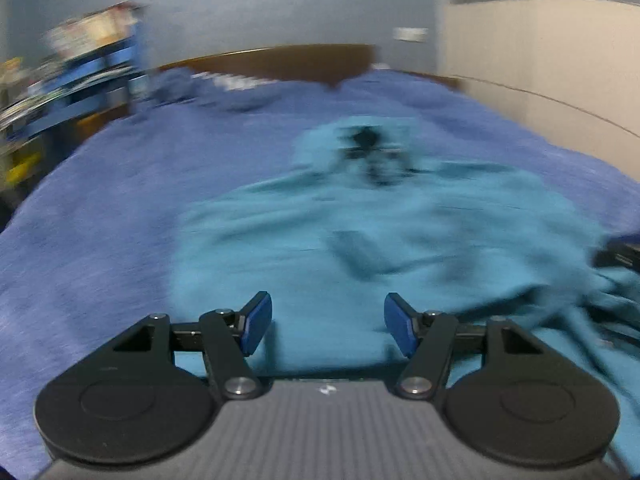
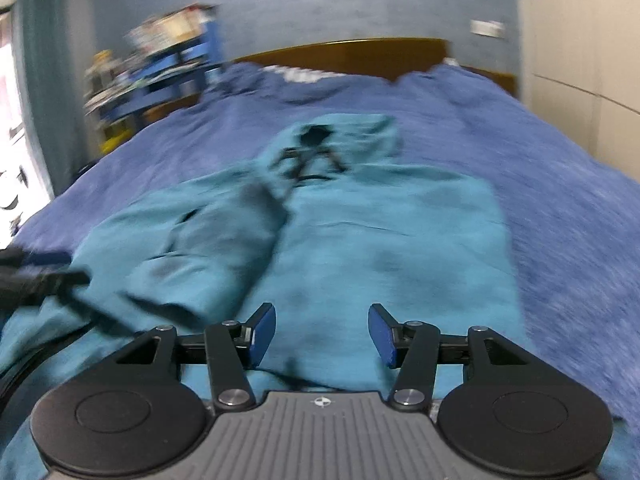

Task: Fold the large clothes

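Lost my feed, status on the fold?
Left gripper open, empty. Right gripper open, empty. Teal hoodie spread on blue bedspread, one sleeve folded in. Nothing in the way.

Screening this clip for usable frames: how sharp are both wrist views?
Left wrist: heavy motion smear over the teal hooded garment and blue bedspread; only the left gripper is crisp. Right wrist: milder blur, strongest at the edges; right gripper sharp. Both show fisheye bending.

- I count one teal hooded garment (image 2: 384,240), spread on the bed.
- One blue bedspread (image 2: 560,208) under it.
- One wooden headboard (image 2: 360,56).
- One cluttered blue shelf unit (image 2: 176,68).
- Two grippers: left gripper (image 1: 328,322), right gripper (image 2: 322,334).
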Demonstrator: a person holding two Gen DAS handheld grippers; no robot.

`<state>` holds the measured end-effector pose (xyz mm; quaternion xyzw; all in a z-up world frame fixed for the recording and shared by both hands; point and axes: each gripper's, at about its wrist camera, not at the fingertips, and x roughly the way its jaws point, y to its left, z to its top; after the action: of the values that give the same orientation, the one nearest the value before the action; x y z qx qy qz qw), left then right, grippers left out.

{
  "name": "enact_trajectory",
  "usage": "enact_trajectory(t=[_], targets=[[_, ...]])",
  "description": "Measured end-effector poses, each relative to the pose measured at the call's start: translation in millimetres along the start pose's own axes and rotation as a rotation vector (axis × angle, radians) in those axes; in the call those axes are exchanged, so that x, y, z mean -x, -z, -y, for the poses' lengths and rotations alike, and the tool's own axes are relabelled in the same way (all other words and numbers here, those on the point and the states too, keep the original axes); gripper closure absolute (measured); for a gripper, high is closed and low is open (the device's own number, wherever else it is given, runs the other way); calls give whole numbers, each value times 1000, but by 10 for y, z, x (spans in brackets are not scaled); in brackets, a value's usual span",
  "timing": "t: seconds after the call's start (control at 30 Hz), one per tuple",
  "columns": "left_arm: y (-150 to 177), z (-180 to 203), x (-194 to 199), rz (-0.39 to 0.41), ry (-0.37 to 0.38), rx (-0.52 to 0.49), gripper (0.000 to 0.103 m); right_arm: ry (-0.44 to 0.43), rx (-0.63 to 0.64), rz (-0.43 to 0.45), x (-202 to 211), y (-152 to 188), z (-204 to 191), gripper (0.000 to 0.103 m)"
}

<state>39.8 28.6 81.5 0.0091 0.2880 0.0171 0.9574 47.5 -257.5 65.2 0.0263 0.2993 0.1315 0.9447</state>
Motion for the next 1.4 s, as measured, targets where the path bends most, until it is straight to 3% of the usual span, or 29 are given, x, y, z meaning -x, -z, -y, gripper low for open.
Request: enact_trajectory(t=[0.1,0.2,0.27,0.5,0.87,0.97,1.03,1.07,1.1,1.4], targets=[[39,-375,-149,-71,-81,88,42,-35,83,-9,-53,-90,-325,48],[144,-614,-327,-176,-111,145,42,-62,184,-12,-125,-174,-680,47],[210,-672,-391,-191,-119,151,42,-70,256,-11,-179,-208,-903,46],[282,-773,-433,-165,-107,168,42,-63,525,-51,-512,-163,-1607,46],[275,-636,-340,-143,-106,165,42,-21,719,-85,-932,14,-2010,46],[284,-656,-318,-141,-102,169,42,-4,787,-90,-1053,72,-2101,50],[288,-668,-307,-138,-98,178,42,-4,828,-89,-1102,114,-2140,64],[286,-669,-299,-137,-96,182,42,-3,836,-90,-1108,117,-2138,86],[285,-669,-294,-136,-95,185,42,1,823,-91,-1109,105,-2126,93],[287,-671,-283,-135,-97,180,42,100,507,29,-744,-382,-1329,97]])
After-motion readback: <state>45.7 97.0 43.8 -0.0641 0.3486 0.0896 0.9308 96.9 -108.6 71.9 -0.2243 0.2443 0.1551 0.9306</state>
